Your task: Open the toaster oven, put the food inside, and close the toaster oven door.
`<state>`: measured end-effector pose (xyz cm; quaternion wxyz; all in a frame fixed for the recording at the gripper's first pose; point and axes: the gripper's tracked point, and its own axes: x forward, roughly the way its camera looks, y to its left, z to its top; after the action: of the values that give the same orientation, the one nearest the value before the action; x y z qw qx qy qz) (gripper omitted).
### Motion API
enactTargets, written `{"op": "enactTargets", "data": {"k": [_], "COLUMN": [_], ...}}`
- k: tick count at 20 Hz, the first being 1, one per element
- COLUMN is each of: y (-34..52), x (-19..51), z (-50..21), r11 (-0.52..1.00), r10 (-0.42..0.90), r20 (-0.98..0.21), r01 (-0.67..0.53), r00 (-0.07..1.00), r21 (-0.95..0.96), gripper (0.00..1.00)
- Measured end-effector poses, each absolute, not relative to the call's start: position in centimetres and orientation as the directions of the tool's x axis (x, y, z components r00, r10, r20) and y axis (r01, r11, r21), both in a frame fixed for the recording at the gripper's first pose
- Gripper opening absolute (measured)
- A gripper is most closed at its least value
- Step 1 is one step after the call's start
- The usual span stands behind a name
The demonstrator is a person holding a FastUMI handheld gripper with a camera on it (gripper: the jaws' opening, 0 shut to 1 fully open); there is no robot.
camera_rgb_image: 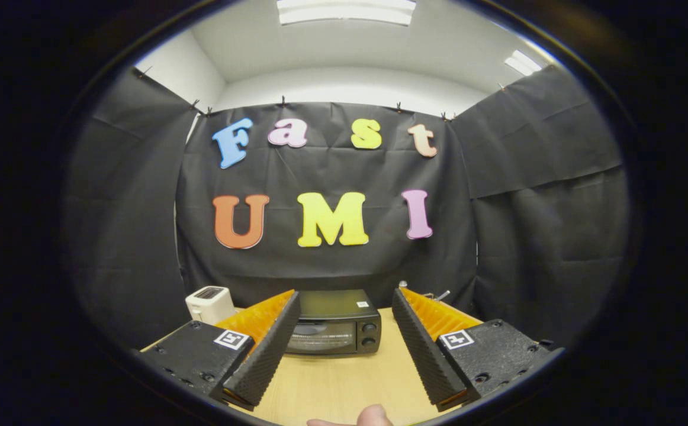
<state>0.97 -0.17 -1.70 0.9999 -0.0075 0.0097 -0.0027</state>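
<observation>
A black toaster oven (337, 322) stands at the far side of the wooden table (344, 381), against the booth's cloth wall, with its glass door shut and two knobs on its right side. My gripper (345, 296) is open and held well back from the oven, which shows in the gap between the two fingers. Nothing is between the fingers. I cannot see the food.
A small white toaster (210, 304) sits left of the oven, behind the left finger. Something metallic (436, 294) pokes up behind the right finger. A person's fingertip (372, 416) shows at the table's near edge.
</observation>
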Motion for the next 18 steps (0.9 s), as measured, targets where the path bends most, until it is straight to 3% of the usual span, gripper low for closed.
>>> {"op": "enactTargets", "data": {"k": [9,18], "y": [2.1,5.9], "x": [4.2,16.1], "z": [-2.7,-7.6], "r11": [0.999,0.994], "r10": [0.032,0.099], "r20": [-0.048,-0.14], "r01": [-0.032,-0.092], "r00": [0.998,0.985], "r21": [0.001,0.054], "gripper": [1.0,1.0]}}
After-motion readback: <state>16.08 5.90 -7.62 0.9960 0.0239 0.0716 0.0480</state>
